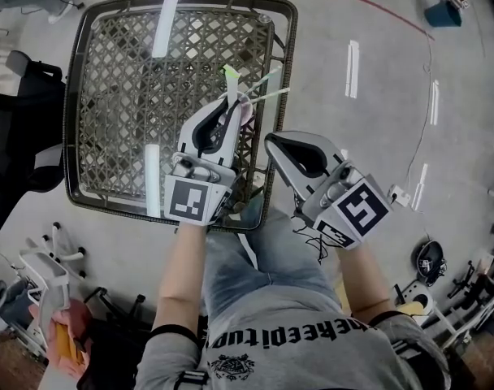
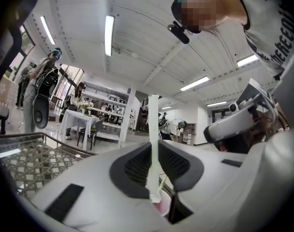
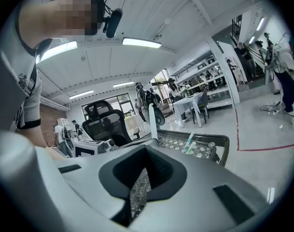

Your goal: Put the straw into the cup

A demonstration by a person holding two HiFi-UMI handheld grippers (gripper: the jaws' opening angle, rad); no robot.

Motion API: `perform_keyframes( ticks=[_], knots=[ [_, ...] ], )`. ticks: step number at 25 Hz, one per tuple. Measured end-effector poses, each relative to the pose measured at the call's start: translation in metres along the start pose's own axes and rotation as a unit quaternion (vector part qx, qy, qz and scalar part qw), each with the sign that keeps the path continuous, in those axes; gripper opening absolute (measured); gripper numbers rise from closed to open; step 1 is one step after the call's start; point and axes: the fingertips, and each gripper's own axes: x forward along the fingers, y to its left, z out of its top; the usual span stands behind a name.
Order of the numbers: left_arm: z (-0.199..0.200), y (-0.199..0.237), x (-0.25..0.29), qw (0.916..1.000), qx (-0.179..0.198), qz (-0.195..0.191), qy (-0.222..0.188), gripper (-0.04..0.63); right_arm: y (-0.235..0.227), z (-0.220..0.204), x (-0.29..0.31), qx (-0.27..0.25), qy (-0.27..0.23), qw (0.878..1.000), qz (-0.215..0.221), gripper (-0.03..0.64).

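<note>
Our left gripper (image 1: 229, 108) has its fingers clamped on a white straw (image 2: 153, 139), held upright with its lower end at the mouth of the pink cup (image 2: 162, 205) — the cup stands at the 3 o'clock edge of the wicker counter (image 1: 117, 71). Our right gripper (image 1: 269, 140), at 4 o'clock from the left one, has its fingers together on nothing.

**Bright, even light; strong fisheye**

Ceiling tube lights (image 2: 109, 35) light the room brightly and evenly. They glare as white bars on the table (image 1: 75, 120) top and on the floor (image 1: 377, 120) right of the table. Shadows under the table are faint. Both gripper views bulge, darken toward the corners, and blur the nearest foreground.
</note>
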Motion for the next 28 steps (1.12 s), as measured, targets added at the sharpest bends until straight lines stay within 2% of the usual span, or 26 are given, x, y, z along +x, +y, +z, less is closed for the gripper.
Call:
perform_keyframes(
  ticks=[13,20,28],
  knots=[
    [-0.035,0.016,-0.005,0.9996,-0.005,0.018,0.020,0.089,0.004,-0.013,0.013,0.002,0.014,1.000,0.008,0.018],
    [-0.060,0.014,-0.008,0.9970,0.008,0.010,0.076,0.094,0.003,-0.016,0.014,0.003,0.017,1.000,0.006,0.018],
    [-0.066,0.014,-0.008,0.9967,0.002,0.015,0.080,0.112,0.000,-0.018,0.012,0.006,0.016,1.000,0.005,0.018]
  ],
)
